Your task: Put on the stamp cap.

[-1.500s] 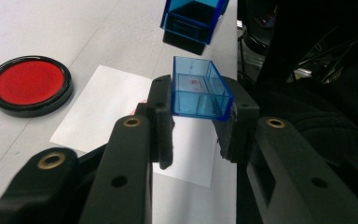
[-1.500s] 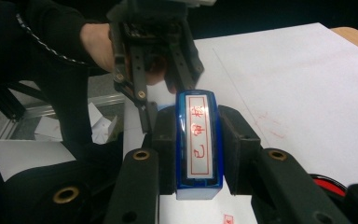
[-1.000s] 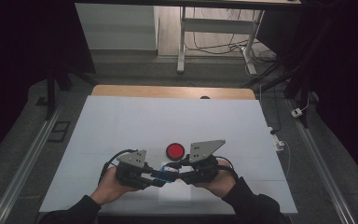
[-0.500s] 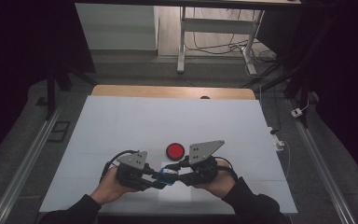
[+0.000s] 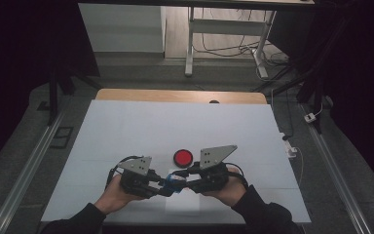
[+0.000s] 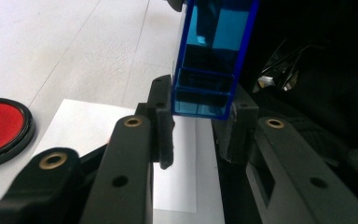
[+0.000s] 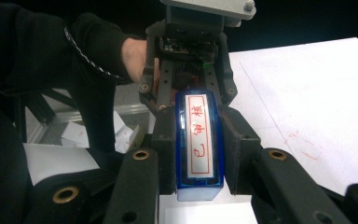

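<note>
Blue stamp (image 5: 174, 179) is tiny in the high view, mostly hidden between the two grippers; shape unreadable there. Left gripper view: its top end is cut off by the upper edge, and the far end disappears into dark clutter. Red pad (image 6: 0, 128) is cut by the left edge, about half visible. Right gripper view: red characters on the stamp's label are soft, can't read them reliably. White paper (image 7: 58, 161) at lower left is partly behind the sleeve (image 7: 42, 60).

A small blue block (image 5: 174, 179) is clamped between the left gripper (image 5: 161, 184) and the right gripper (image 5: 184, 179) (jaws meeting tip to tip) above the white table (image 5: 126, 126). A red disc (image 5: 182, 157) is located just beyond them.
</note>
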Demonstrator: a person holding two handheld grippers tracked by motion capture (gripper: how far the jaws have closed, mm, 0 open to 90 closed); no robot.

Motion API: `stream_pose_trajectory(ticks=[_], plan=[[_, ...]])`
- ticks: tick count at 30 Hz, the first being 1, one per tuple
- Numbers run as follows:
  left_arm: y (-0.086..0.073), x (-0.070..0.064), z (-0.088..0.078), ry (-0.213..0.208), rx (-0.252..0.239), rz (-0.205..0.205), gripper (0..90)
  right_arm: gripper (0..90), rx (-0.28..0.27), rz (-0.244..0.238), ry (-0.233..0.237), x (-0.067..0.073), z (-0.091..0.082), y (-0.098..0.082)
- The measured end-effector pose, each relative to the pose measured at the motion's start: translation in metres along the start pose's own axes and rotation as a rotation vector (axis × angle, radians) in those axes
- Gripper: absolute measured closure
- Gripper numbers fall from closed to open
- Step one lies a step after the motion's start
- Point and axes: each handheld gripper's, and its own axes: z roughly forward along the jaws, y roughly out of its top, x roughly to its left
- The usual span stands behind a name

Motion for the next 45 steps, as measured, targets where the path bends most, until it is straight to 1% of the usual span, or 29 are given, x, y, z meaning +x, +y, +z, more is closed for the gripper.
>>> stream_pose_trajectory(ticks=[2,5,7,11,14,16,17,20,24,27,33,39,41,42,45], plan=[[0.000,-0.001,-0.001,0.006,-0.006,0.004,69.3,69.5,-0.002,0.005,0.006,-0.001,-0.001,0.000],[0.000,0.000,-0.002,-0.005,-0.033,0.001,69.4,69.6,-0.024,0.014,0.013,-0.002,-0.002,0.000],[0.001,-0.001,-0.003,-0.009,-0.034,-0.001,69.4,69.7,-0.039,0.017,0.012,-0.002,-0.002,0.000],[0.000,-0.001,-0.002,0.004,-0.027,0.000,69.2,69.5,-0.028,0.016,0.012,-0.002,-0.002,0.000],[0.000,-0.001,-0.001,0.011,-0.021,-0.012,68.3,69.6,-0.012,0.009,0.005,-0.002,-0.001,0.000],[0.000,-0.002,0.000,0.029,-0.009,-0.010,66.4,69.7,-0.002,0.003,-0.007,-0.001,-0.001,0.000],[0.000,-0.002,0.000,0.035,-0.008,-0.008,63.4,69.7,0.006,-0.001,-0.011,0.000,0.000,0.000],[0.000,-0.004,0.002,0.056,0.009,-0.004,56.8,69.7,0.006,-0.006,-0.025,0.000,0.000,0.000],[0.000,-0.003,0.003,0.083,0.031,-0.015,50.5,69.7,0.011,-0.009,-0.032,0.000,0.000,0.000],[-0.001,-0.004,0.002,0.105,0.044,-0.022,48.1,69.7,0.016,-0.013,-0.039,0.000,-0.001,0.001],[-0.002,-0.006,-0.002,0.164,0.063,-0.053,41.9,69.6,0.020,-0.011,-0.054,0.000,-0.003,0.000],[-0.003,-0.011,-0.008,0.217,0.079,-0.074,34.4,69.6,0.033,-0.010,-0.078,0.000,-0.004,0.000],[-0.004,-0.012,-0.010,0.232,0.083,-0.086,32.1,69.6,0.037,-0.008,-0.087,0.000,-0.005,-0.001],[-0.004,-0.013,-0.011,0.248,0.088,-0.094,31.0,69.6,0.037,-0.007,-0.089,0.000,-0.005,-0.001],[-0.005,-0.015,-0.015,0.275,0.095,-0.109,28.2,69.6,0.043,-0.008,-0.099,0.000,-0.005,-0.001]])
